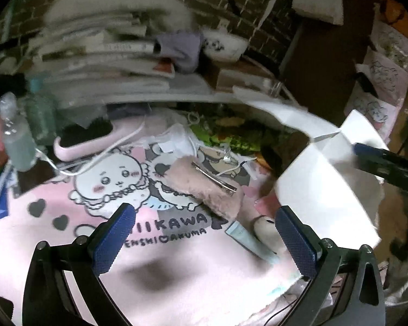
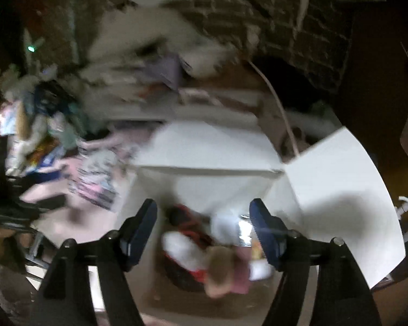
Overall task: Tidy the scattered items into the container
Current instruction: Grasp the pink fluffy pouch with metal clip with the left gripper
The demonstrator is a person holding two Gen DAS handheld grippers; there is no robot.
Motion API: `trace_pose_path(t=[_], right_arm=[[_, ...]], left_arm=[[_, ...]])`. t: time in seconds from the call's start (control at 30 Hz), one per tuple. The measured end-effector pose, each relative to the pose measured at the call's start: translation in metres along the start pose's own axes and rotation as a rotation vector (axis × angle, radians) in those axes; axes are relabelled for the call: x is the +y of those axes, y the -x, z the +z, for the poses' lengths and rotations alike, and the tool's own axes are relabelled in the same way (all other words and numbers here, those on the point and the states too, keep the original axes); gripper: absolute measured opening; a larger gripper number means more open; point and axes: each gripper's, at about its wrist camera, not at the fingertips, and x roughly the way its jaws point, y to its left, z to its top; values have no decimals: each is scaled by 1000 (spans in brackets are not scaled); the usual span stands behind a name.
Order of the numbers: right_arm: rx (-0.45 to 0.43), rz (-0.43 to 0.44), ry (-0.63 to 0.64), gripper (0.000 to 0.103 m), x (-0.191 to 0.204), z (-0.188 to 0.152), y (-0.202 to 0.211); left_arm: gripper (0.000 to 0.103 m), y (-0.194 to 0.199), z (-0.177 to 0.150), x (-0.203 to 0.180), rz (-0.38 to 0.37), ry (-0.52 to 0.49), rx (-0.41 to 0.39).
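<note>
A pink printed blanket (image 1: 54,247) lies beside the white box (image 1: 326,184). Both my left gripper (image 1: 204,240) and right gripper (image 2: 202,232) gape empty; the fluffy pink clip (image 1: 204,187) nearby could slip when pinched.

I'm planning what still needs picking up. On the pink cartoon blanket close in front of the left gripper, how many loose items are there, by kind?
Fuzzy pink hair clip: 1
Pale blue tube: 1
Small cream plush toy: 1
Total: 3
The cluttered far edge is too blurred to count.
</note>
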Motion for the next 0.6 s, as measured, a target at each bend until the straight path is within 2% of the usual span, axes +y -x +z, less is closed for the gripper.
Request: trace_pose_path(t=[0.07, 0.13, 0.2, 0.3, 0.47, 0.6], right_arm=[[-45, 87, 2, 68, 13, -3, 9], [-83, 135, 21, 76, 28, -7, 15], [-141, 111, 36, 80, 42, -12, 20], [-226, 32, 58, 81, 60, -16, 23], [-266, 94, -8, 81, 58, -12, 26], [-275, 115, -52, 81, 50, -9, 27]], left_arm=[[102, -13, 2, 0, 1, 2, 17], [102, -27, 3, -4, 8, -1, 38], [102, -39, 4, -10, 5, -9, 55], [102, -57, 6, -16, 38, -15, 74], [102, -75, 6, -23, 16, -3, 100], [102, -89, 7, -27, 56, -18, 116]])
